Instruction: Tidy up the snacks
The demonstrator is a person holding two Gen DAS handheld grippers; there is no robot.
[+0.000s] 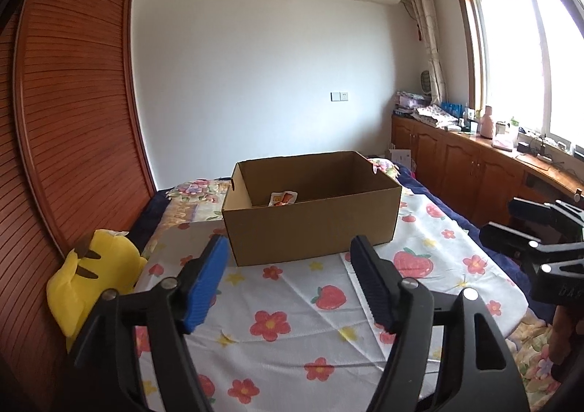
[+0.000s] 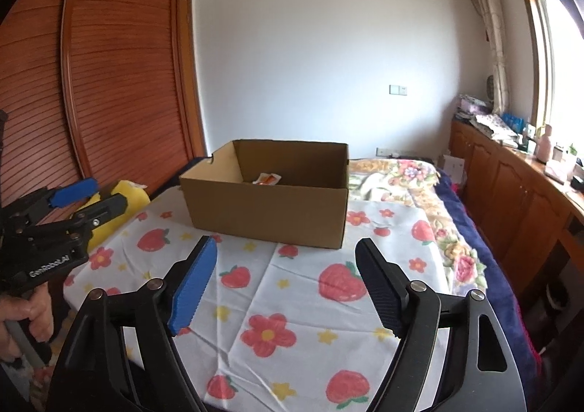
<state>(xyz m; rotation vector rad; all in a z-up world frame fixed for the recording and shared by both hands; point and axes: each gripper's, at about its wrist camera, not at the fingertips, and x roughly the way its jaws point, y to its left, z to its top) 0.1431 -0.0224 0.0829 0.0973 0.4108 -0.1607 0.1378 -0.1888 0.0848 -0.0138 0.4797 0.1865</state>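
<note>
An open brown cardboard box (image 1: 310, 226) (image 2: 266, 209) stands on a table covered by a white cloth printed with strawberries and flowers (image 1: 292, 302) (image 2: 292, 302). Inside the box lies an orange-and-white snack packet (image 1: 283, 198) (image 2: 268, 178). My left gripper (image 1: 290, 258) hovers over the cloth just short of the box, open, with nothing between its fingers. My right gripper (image 2: 284, 266) is likewise open and holds nothing, a little nearer than the box. Each gripper shows at the edge of the other's view: the right gripper (image 1: 540, 240), the left gripper (image 2: 73, 200).
A yellow plush toy (image 1: 98, 266) (image 2: 120, 200) sits at the table's left edge beside a louvred wooden wardrobe (image 1: 73, 101). A bed with a floral blanket (image 2: 419, 185) lies behind and to the right. Wooden cabinets (image 1: 474, 164) under a window carry clutter. A person's hand (image 2: 25, 310) holds the left gripper's handle.
</note>
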